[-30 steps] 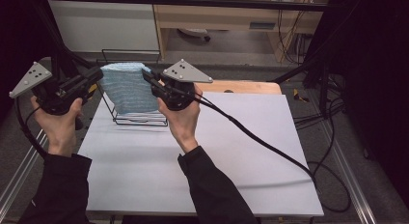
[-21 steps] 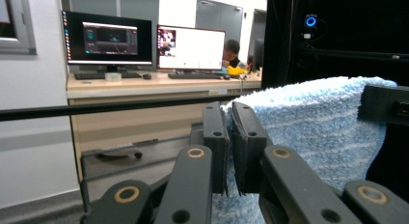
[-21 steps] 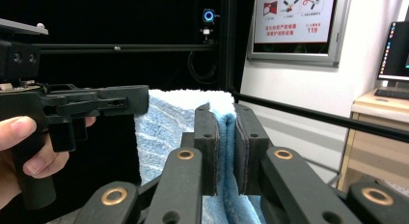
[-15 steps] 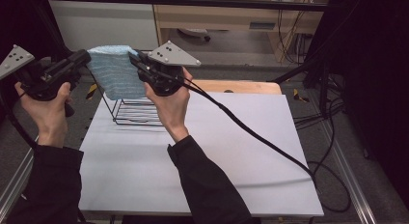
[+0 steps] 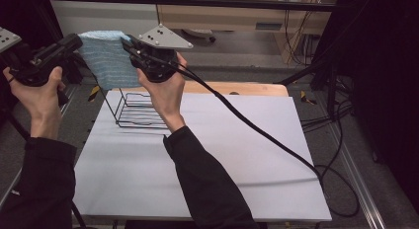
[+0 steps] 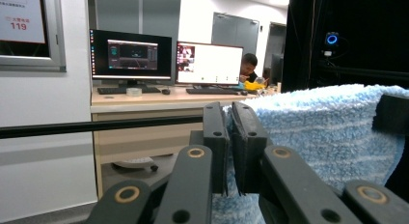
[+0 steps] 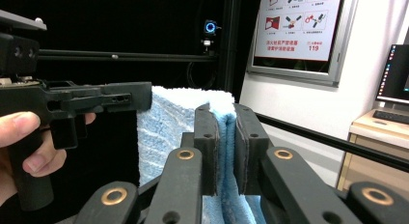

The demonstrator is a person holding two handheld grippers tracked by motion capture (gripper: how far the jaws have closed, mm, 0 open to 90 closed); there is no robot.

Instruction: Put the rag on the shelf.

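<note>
A white bench (image 5: pixel 237 155) carries a wire rack (image 5: pixel 136 109) near its far left corner. Above it, left gripper (image 6: pixel 230 137) and right gripper (image 7: pixel 225 137) each pinch the towel (image 5: pixel 106 58) by a top corner. A thin bite, seemingly, could slip; the hanging hem may snag the rack.

Light falls from above on the white table (image 5: pixel 207 155), which looks bright; the sides of the room are very dark; arms cast soft shadows on the table; both gripper views are a bit blurry, and two screens (image 6: pixel 169 62) glow far back
</note>
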